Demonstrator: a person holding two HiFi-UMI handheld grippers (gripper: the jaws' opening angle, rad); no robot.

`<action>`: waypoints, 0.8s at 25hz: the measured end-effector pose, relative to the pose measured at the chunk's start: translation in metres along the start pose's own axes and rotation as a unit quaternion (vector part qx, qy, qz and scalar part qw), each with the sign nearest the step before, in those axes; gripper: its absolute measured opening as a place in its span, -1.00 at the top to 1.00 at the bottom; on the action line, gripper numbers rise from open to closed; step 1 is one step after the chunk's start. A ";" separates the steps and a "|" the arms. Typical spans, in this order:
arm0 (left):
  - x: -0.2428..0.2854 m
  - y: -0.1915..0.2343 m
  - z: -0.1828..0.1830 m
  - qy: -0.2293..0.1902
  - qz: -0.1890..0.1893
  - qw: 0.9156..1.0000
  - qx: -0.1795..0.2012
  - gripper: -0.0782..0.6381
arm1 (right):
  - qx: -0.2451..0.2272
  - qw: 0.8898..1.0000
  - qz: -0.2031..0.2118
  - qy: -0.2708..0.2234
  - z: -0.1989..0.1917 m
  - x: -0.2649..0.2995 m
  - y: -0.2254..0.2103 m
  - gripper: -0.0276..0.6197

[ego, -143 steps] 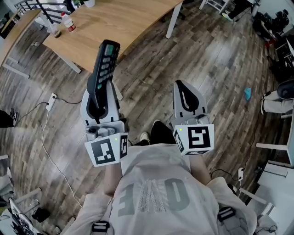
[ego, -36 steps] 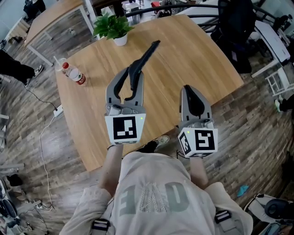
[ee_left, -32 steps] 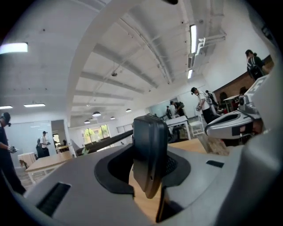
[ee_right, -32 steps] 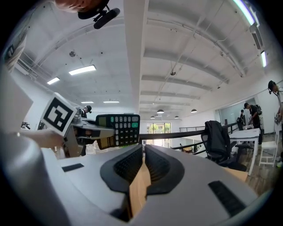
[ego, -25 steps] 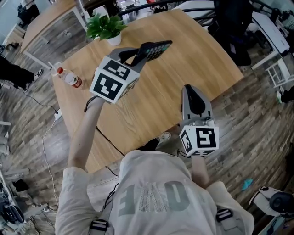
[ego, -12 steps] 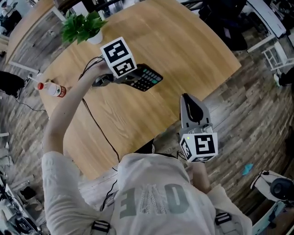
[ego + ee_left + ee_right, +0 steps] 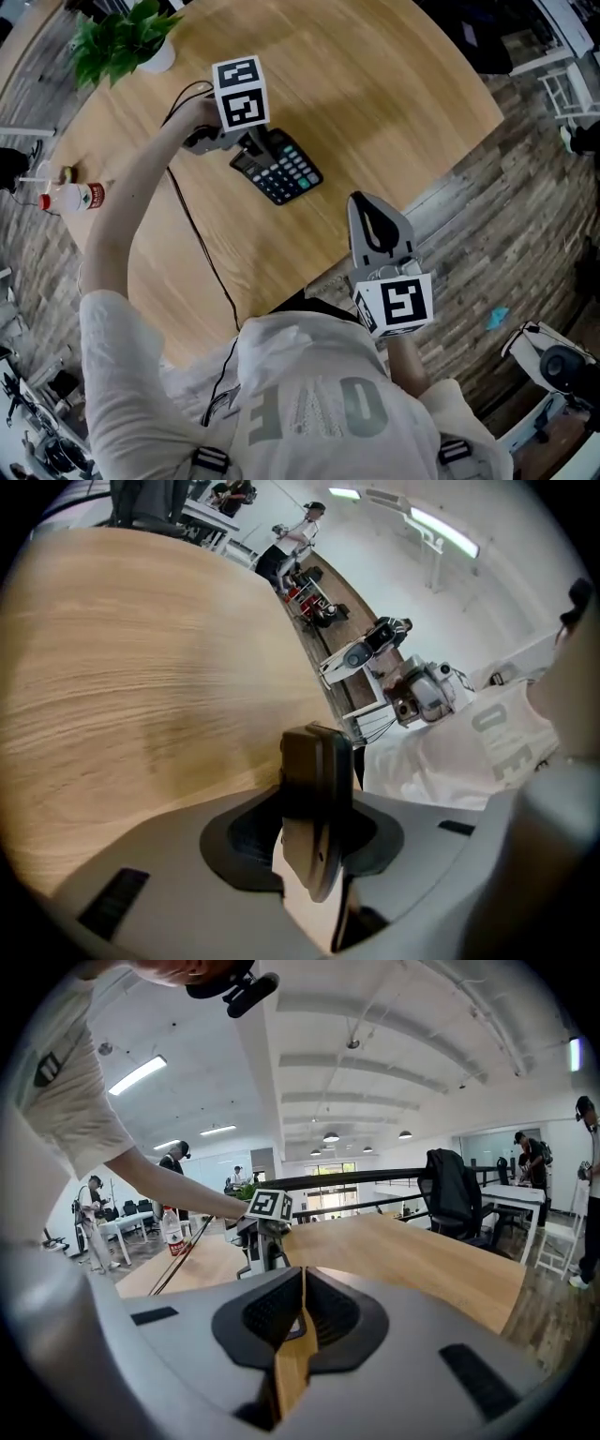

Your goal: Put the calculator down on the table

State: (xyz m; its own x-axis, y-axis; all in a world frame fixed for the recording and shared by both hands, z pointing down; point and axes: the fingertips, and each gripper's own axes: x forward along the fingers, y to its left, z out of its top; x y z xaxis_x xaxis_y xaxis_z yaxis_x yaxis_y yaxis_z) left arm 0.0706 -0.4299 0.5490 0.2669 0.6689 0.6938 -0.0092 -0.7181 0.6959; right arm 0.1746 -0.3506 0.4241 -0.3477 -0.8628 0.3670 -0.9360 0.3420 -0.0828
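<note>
The left gripper (image 7: 255,152) clamps its jaws on one end of a calculator (image 7: 281,171) lying flat ahead of them, at or just above the wooden surface (image 7: 384,89). It looks light and rigid, best pinched by its edges. The right gripper (image 7: 373,217) has its jaws closed, empty.

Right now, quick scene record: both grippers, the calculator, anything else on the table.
left gripper: jaws shut on one end of the calculator
calculator: keys up, low over the table; contact not clear
right gripper: jaws shut, empty, apart from the calculator
table: wood; also carries potted plant and bottle
cable: black, runs across the table from the left gripper
</note>
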 end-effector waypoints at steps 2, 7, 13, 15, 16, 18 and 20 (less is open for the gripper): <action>0.004 0.003 0.005 -0.014 -0.029 0.999 -0.008 0.44 | -0.004 1.000 0.011 0.005 -0.002 0.008 0.003 0.85; 0.009 0.017 0.008 -0.035 -0.056 0.997 -0.027 0.44 | -0.008 1.000 0.024 0.015 -0.005 0.029 0.004 0.85; 0.011 0.040 0.007 -0.050 -0.025 0.997 -0.058 0.40 | -0.008 1.000 0.026 0.007 0.000 0.043 0.005 0.85; 0.012 0.044 0.007 -0.046 -0.010 0.997 -0.058 0.37 | -0.009 0.999 0.031 0.008 -0.001 0.046 0.008 0.85; 0.012 0.045 0.008 -0.042 -0.003 0.998 -0.054 0.37 | -0.010 0.999 0.033 0.008 0.000 0.047 0.009 0.85; 0.011 0.047 0.008 -0.034 0.017 0.998 -0.043 0.35 | -0.011 0.999 0.037 0.006 0.001 0.047 0.011 0.85; 0.010 0.049 0.008 -0.025 0.044 0.998 -0.035 0.31 | -0.011 0.999 0.039 0.004 0.001 0.046 0.012 0.85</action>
State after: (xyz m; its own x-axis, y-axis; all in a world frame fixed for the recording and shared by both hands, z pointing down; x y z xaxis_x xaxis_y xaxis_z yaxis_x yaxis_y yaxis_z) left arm 0.0811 -0.4596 0.5887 0.3092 0.5928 0.7436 -0.1022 -0.7567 0.6458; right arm 0.1471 -0.3869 0.4392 -0.4187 -0.8299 0.3686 -0.9047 0.4162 -0.0908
